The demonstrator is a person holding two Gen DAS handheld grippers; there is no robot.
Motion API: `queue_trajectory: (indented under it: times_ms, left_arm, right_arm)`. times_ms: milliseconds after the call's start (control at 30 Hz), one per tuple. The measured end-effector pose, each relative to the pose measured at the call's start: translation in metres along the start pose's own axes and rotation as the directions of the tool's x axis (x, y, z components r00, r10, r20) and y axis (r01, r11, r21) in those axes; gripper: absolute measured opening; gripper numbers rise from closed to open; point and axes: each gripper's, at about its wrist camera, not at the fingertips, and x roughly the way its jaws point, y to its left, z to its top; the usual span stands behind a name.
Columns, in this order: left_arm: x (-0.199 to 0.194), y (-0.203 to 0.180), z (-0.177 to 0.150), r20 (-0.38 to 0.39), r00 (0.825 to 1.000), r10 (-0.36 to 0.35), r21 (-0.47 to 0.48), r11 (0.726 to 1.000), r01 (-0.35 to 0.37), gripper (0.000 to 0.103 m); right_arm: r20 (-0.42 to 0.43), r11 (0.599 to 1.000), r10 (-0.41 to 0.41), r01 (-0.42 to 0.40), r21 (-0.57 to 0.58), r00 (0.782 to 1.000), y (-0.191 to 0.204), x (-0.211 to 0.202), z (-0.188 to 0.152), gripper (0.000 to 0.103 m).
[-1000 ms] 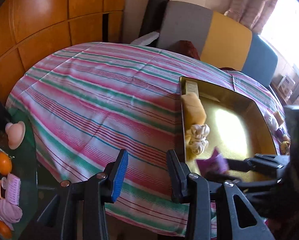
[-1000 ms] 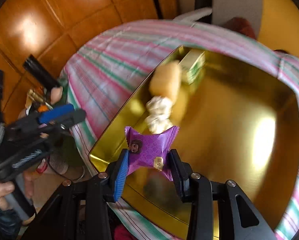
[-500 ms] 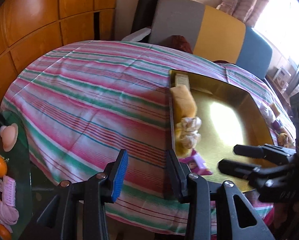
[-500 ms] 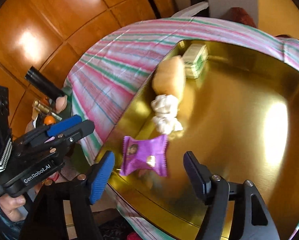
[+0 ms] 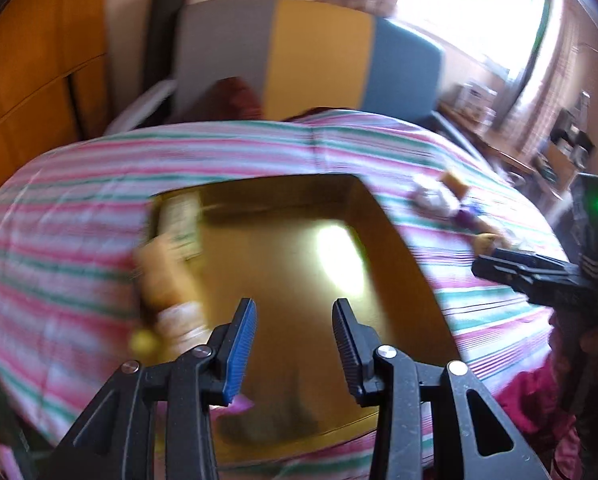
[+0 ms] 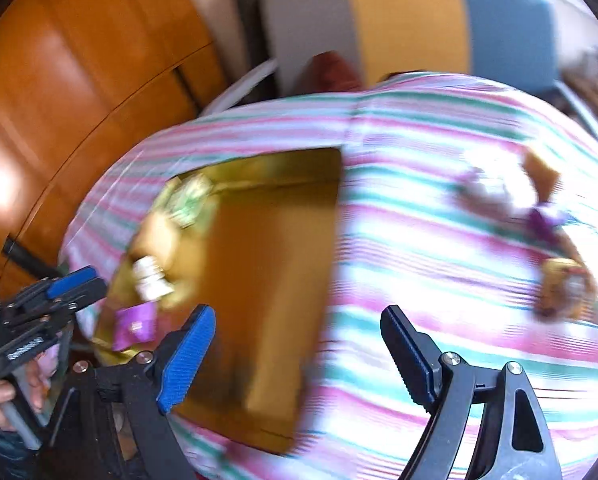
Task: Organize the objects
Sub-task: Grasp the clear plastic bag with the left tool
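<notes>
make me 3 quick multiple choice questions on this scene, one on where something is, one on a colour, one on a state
1. Where does the purple packet lie?
A. in the gold tray, near corner
B. on the striped cloth
C. between the right gripper's pads

2. What colour is the tray?
A. silver
B. gold
C. white

3. How does the right gripper stand?
A. clamped on a packet
B. shut and empty
C. open and empty

Answers:
1 A, the packet rests inside the tray's near left corner, below the white sweet.
2 B, its floor and walls shine gold against the striped cloth.
3 C, its jaws have just been opening and nothing sits between them.
</notes>
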Motion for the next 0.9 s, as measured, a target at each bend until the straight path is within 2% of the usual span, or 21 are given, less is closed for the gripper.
queue_trajectory:
  times_ms: [100, 200, 300, 367, 533, 700, 900]
  left_arm:
    - [0.013, -0.038, 0.023, -0.014, 0.997, -0.075, 0.048, 0.996, 0.076, 0.039]
    - [0.031, -0.073, 0.047, -0.028, 0.992, -0.127, 0.086, 0.988, 0.129, 0.038]
    - [0.06, -0.106, 0.069, -0.086, 0.976, -0.198, 0.072, 0.976, 0.205, 0.033]
    - [0.08, -0.122, 0.081, -0.124, 0.968, -0.218, 0.054, 0.973, 0.226, 0.028]
    - [0.145, -0.154, 0.115, -0.186, 0.956, -0.228, 0.008, 0.972, 0.234, 0.027]
    - [0.206, -0.169, 0.142, -0.185, 0.958, -0.221, -0.069, 0.975, 0.211, 0.027]
    - [0.264, -0.175, 0.158, -0.225, 0.946, -0.234, -0.169, 0.965, 0.199, 0.033]
  right_arm:
    - [0.033, 0.993, -0.093, 0.091, 0.073, 0.995, -0.059, -0.025, 0.005, 0.086]
    - [0.067, 0.971, -0.189, 0.176, 0.159, 0.98, -0.117, -0.047, 0.01, 0.087]
    - [0.101, 0.94, -0.27, 0.24, 0.242, 0.957, -0.164, -0.063, 0.012, 0.087]
    - [0.12, 0.918, -0.306, 0.259, 0.3, 0.944, -0.192, -0.07, 0.01, 0.087]
    - [0.175, 0.886, -0.266, 0.169, 0.432, 0.948, -0.228, -0.076, 0.002, 0.087]
    - [0.221, 0.891, -0.214, 0.097, 0.444, 0.951, -0.229, -0.081, -0.001, 0.087]
    - [0.226, 0.893, -0.169, 0.052, 0.447, 0.959, -0.228, -0.081, -0.003, 0.087]
